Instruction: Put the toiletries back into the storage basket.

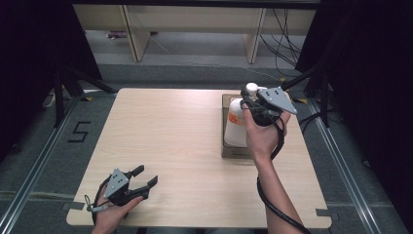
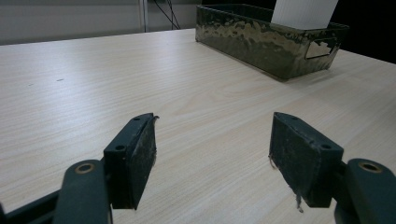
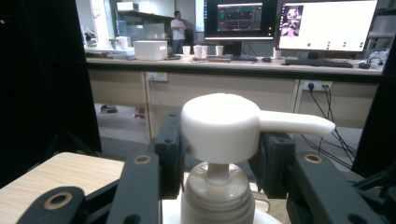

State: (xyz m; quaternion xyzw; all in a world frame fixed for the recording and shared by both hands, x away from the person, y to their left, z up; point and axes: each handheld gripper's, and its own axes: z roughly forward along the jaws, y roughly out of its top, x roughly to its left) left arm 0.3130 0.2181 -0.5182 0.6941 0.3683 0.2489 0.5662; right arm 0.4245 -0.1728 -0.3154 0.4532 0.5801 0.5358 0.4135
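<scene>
We see a pale wood-grain table (image 1: 170, 146) standing on grey floor (image 1: 39, 161). Directly on it sits one dark metal tray (image 1: 229, 151) (worn, with a handle slot at its end (image 2: 322, 46)), toward the table's far right corner.

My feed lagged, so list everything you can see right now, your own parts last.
Table: one, light wood, centre.
Tray: one, dark green metal, on the table's right side.
Pump bottle: one, white with an orange label, standing in the tray.
Desks and monitors: background, beyond the table.
Left tool: black, open, low over the table's near left corner.
Right tool: black, jaws on either side of the bottle's neck under the pump head.
</scene>
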